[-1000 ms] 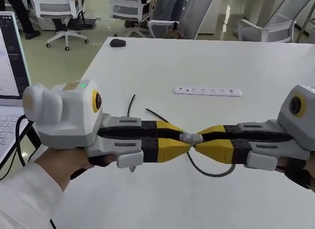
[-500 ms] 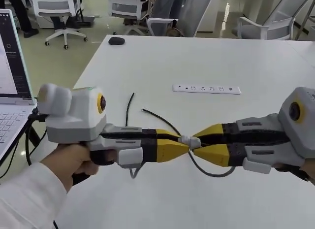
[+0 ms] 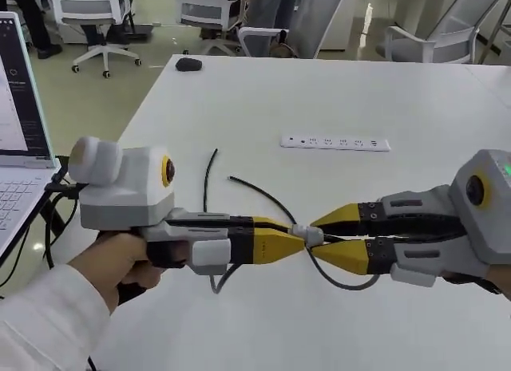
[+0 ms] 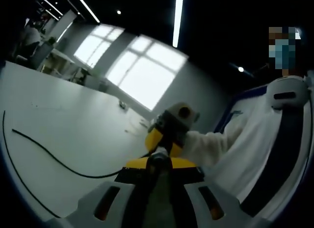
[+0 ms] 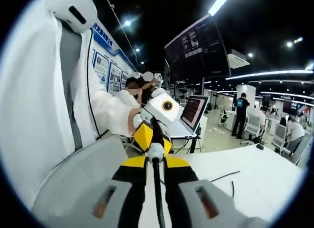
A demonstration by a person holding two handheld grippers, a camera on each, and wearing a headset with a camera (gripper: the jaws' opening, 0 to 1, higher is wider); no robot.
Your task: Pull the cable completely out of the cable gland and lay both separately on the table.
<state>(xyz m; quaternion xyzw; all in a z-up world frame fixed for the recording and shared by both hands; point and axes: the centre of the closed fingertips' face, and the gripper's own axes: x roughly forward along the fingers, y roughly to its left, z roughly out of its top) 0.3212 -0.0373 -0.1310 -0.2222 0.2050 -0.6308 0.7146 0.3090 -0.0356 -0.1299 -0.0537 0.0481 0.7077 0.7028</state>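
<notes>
The white table [image 3: 415, 108] carries all the items. An open laptop [image 3: 16, 140] stands off the table's left edge; the writing on its screen is too small to read. In the right gripper view, the blue wall lettering behind the person is also illegible.

The left gripper [image 3: 297, 240] and the right gripper [image 3: 321, 237] are held above the near part of the table, pointing at each other, with their tips almost touching.

A white power strip [image 3: 335, 144] lies beyond them and shows no readable marking.

The black cable [image 3: 263, 195] runs from the far left to the meeting point. It passes between the right gripper's jaws and loops onto the table below that gripper.

The cable gland [image 3: 308, 234], small and pale grey, sits on the cable between the two sets of tips. The left gripper's jaws are pressed together on the cable gland. The right gripper's jaws pinch the cable just behind it.

A dark mouse [image 3: 188, 65] lies near the far left corner.
</notes>
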